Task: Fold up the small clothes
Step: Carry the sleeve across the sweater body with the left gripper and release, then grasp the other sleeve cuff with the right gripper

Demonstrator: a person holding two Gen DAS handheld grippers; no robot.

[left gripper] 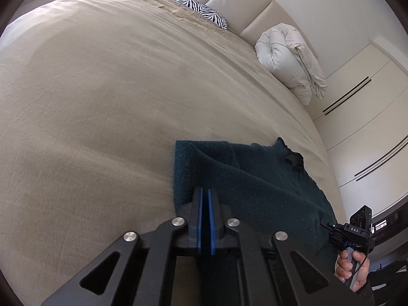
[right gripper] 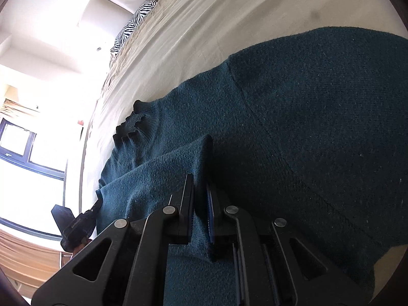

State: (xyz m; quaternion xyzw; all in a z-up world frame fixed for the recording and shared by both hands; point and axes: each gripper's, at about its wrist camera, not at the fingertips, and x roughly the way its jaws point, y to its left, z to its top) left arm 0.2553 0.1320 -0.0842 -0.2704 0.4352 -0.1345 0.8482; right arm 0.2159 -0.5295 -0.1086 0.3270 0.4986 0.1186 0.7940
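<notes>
A dark teal knit sweater (left gripper: pixel 255 178) lies on the beige bedcover (left gripper: pixel 102 89) near the bed's right edge. My left gripper (left gripper: pixel 205 190) sits at the sweater's left border. Its blue pads stand almost together, with only a thin slit between them, pinching the raised edge there. In the right wrist view the sweater (right gripper: pixel 318 114) fills most of the picture. My right gripper (right gripper: pixel 200 178) is shut on a raised fold of it, and the knit runs down between the jaws. A hand (left gripper: pixel 352 267) holds the right gripper (left gripper: pixel 329 225) at the sweater's near right edge.
A zebra-print pillow (left gripper: pixel 196 6) and a rolled white duvet (left gripper: pixel 288 58) lie against the padded headboard (left gripper: pixel 242 2). White wardrobe doors (left gripper: pixel 369 127) stand past the bed's right side. A bright window (right gripper: pixel 30 153) is on the left in the right wrist view.
</notes>
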